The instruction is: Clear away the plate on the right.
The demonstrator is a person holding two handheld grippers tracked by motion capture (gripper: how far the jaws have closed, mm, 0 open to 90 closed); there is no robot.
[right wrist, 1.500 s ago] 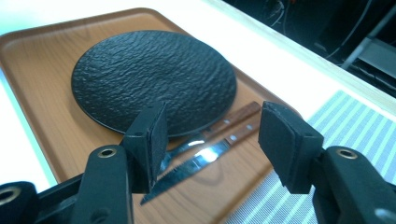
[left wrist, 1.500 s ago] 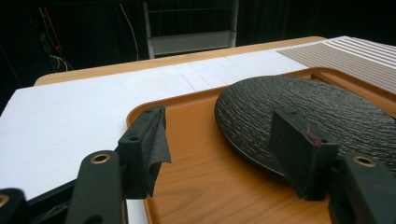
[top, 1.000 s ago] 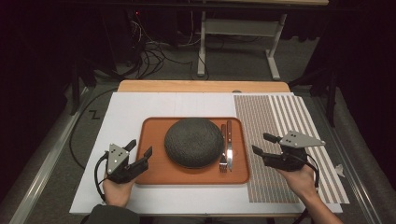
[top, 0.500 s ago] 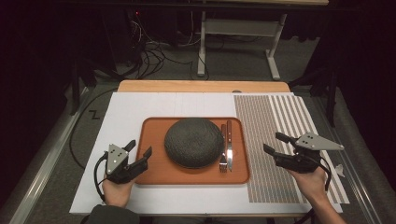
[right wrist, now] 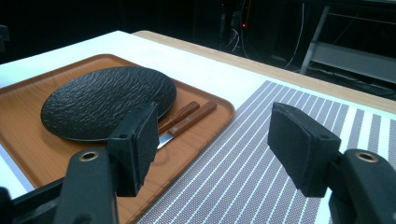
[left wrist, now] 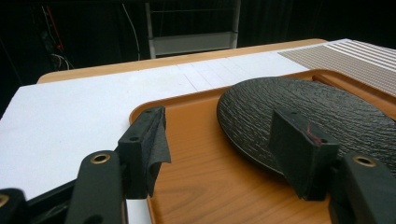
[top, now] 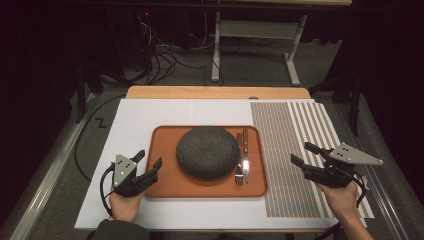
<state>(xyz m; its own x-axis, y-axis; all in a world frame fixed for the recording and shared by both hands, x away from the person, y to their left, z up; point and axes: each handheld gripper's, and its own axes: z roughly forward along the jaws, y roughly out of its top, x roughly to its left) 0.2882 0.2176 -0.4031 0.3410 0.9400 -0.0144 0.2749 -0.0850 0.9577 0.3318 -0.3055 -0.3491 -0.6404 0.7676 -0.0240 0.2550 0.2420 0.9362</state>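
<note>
Desk (top: 150,112): white sheet covering most of it, wooden edge showing at the far side, grey striped placemat (top: 300,150) lying on its right part.

Orange tray (top: 165,177): sitting at the middle of the desk, its right rim just beside the placemat. Looks like stiff moulded plastic or laminate with a raised lip all round; probably light itself, but carrying a load. Best hold is likely the lip, 1 tool on each short side, lifted level so nothing slides.

Black plate (top: 207,151): resting in the tray's centre, round, rough textured surface, low thin rim. Judging it to be stoneware or similar: fairly heavy, rigid, breakable. The texture should give the pads grip; the rim overhanging the tray floor is the place to pinch.

Fork (top: 239,160) and knife (top: 245,150): lying side by side in the tray, just right of the plate, brown wooden handles pointing away from the person. Thin, light and flat to the tray, so awkward to pinch; the handles are the thicker part to take.

Left tool (top: 148,166): jaws spread, holding nothing, hovering at the tray's near-left corner, 1 pad (left wrist: 148,140) over the lip.

Right tool (top: 306,154): jaws spread, holding nothing, hanging over the placemat, well apart from the tray.
</note>
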